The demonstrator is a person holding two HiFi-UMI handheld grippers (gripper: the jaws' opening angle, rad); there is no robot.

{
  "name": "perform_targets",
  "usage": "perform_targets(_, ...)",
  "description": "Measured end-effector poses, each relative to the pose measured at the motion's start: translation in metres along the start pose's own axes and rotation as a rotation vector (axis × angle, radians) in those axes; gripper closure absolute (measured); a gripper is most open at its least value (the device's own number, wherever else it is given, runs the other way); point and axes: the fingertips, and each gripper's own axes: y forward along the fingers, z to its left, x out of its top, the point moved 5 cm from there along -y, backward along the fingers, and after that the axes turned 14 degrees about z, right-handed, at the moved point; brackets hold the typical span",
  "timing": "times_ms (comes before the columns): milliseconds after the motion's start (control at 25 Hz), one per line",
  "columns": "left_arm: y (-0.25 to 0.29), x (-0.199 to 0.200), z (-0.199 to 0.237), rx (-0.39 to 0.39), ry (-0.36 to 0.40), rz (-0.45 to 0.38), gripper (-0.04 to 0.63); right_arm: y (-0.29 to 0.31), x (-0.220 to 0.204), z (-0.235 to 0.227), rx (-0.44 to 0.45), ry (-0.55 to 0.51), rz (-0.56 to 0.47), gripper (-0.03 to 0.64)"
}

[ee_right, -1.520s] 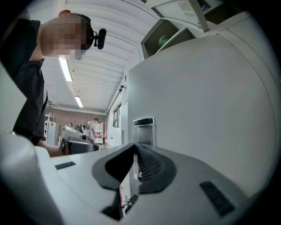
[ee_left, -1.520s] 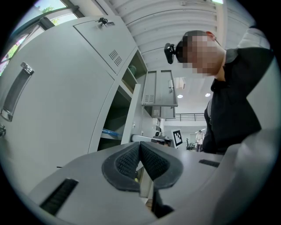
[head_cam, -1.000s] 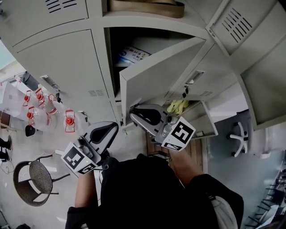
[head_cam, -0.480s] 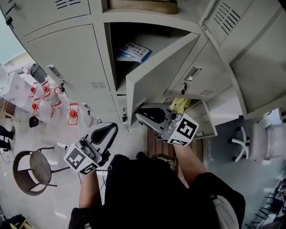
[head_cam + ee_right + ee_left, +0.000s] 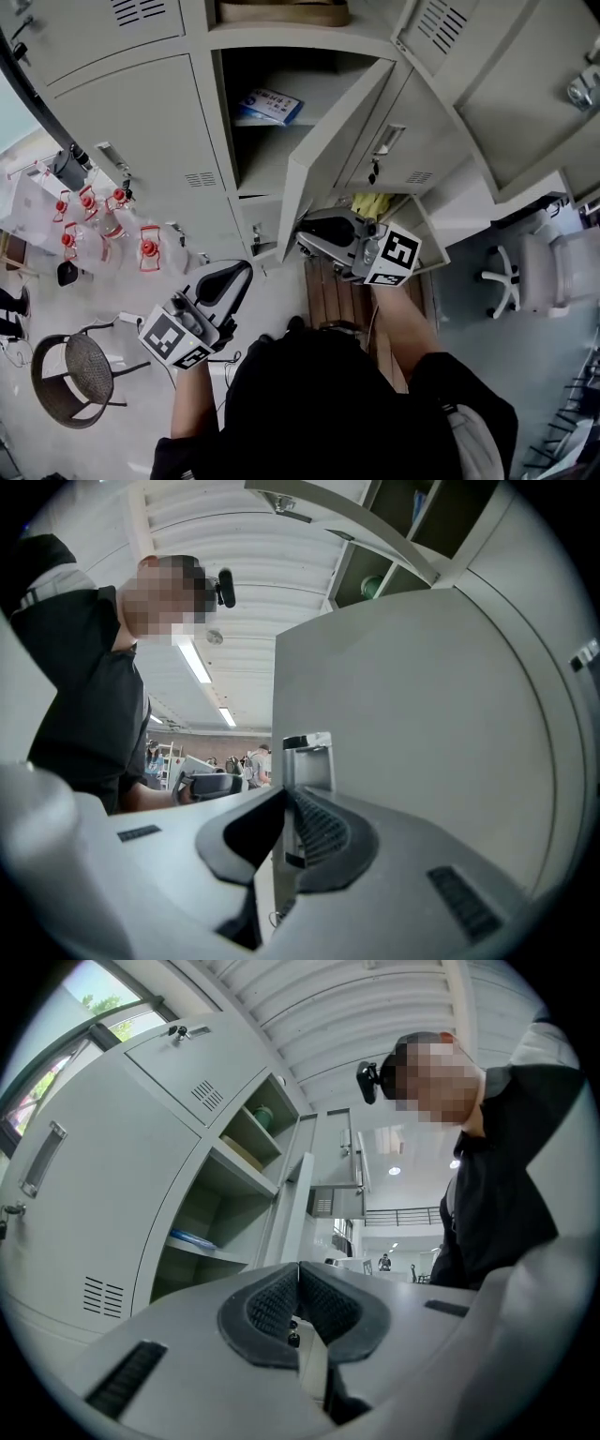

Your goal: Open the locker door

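Note:
The grey locker door (image 5: 330, 141) stands well open, swung out to the right from its compartment (image 5: 246, 141), where a blue-and-white packet (image 5: 270, 105) lies on the shelf. My right gripper (image 5: 306, 240) is shut on the door's lower free edge. In the right gripper view the door panel (image 5: 412, 714) fills the right side, and its edge with the latch piece (image 5: 307, 759) passes between the jaws of the right gripper (image 5: 283, 829). My left gripper (image 5: 237, 274) hangs lower left, apart from the lockers; the left gripper (image 5: 299, 1299) is shut and holds nothing.
A lower locker compartment (image 5: 424, 246) behind my right gripper is open, with something yellow (image 5: 371, 202) inside. Bottles with red caps (image 5: 92, 223) stand on the floor at left, above a round wicker chair (image 5: 64, 377). An office chair base (image 5: 502, 272) is at right.
The door has swung further out to the right with my right gripper on its edge. The left gripper has stayed low and shut.

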Motion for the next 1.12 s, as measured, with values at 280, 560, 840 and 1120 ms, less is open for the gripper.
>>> perform_targets(280,-0.016,-0.021,-0.013,-0.043,-0.068,0.013,0.578,-0.010,0.000,0.005,-0.001,0.016,0.003,0.571)
perform_targets(560,-0.007,-0.030,-0.030,-0.060,-0.061,0.037,0.578,-0.030,-0.005,0.008,0.055,0.017,-0.026,0.569)
perform_targets(840,0.009,-0.012,-0.040,-0.005,-0.031,0.026,0.578,-0.048,-0.008,0.009,0.134,0.011,-0.037,0.569)
perform_targets(1120,0.043,-0.006,-0.053,-0.005,-0.006,0.031,0.578,-0.071,-0.012,0.009,0.207,-0.009,-0.060,0.568)
